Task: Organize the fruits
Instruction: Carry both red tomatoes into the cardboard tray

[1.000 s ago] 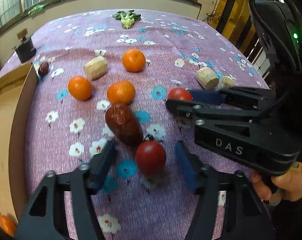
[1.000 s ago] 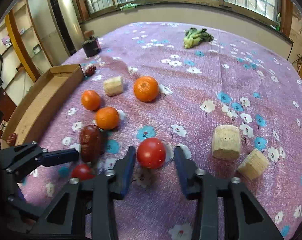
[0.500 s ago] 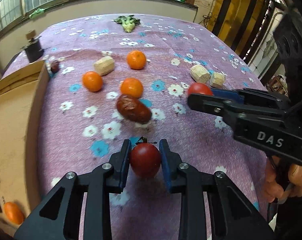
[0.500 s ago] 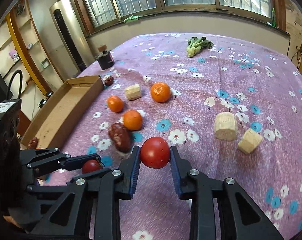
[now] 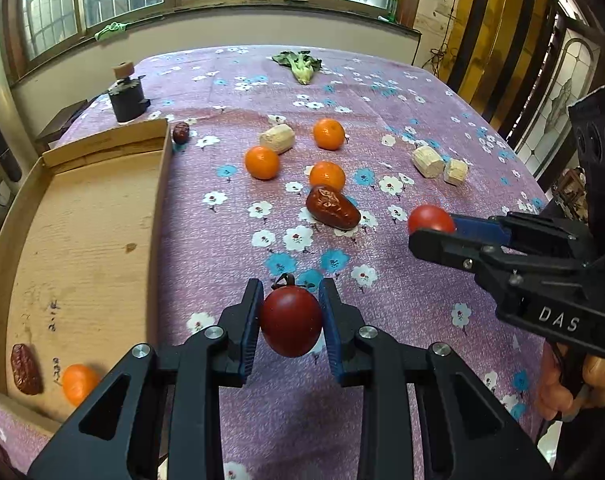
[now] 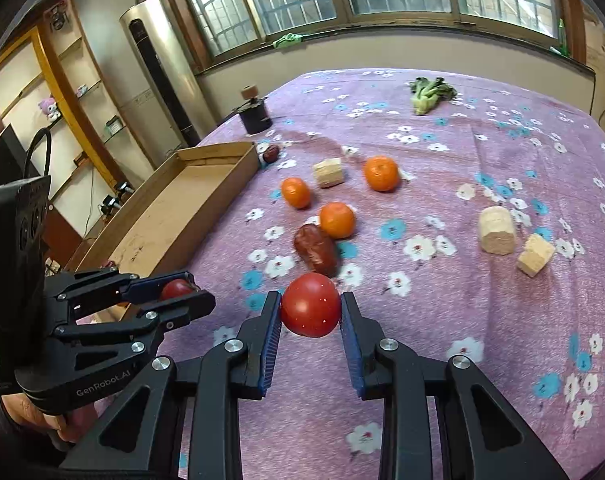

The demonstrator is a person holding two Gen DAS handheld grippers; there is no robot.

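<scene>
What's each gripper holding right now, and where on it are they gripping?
Left gripper: dark red tomato, pinched at its sides. Right gripper: brighter red tomato, also pinched at its sides.

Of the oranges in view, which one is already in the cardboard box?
The orange at the box's near end, beside a red date. The other three oranges lie out on the flowered cloth.

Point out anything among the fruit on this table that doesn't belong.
Three cork-like cylinders and a cut block lie among the oranges, and a leafy green sits at the far end. None are fruit. Nothing is spilled or damaged.
</scene>
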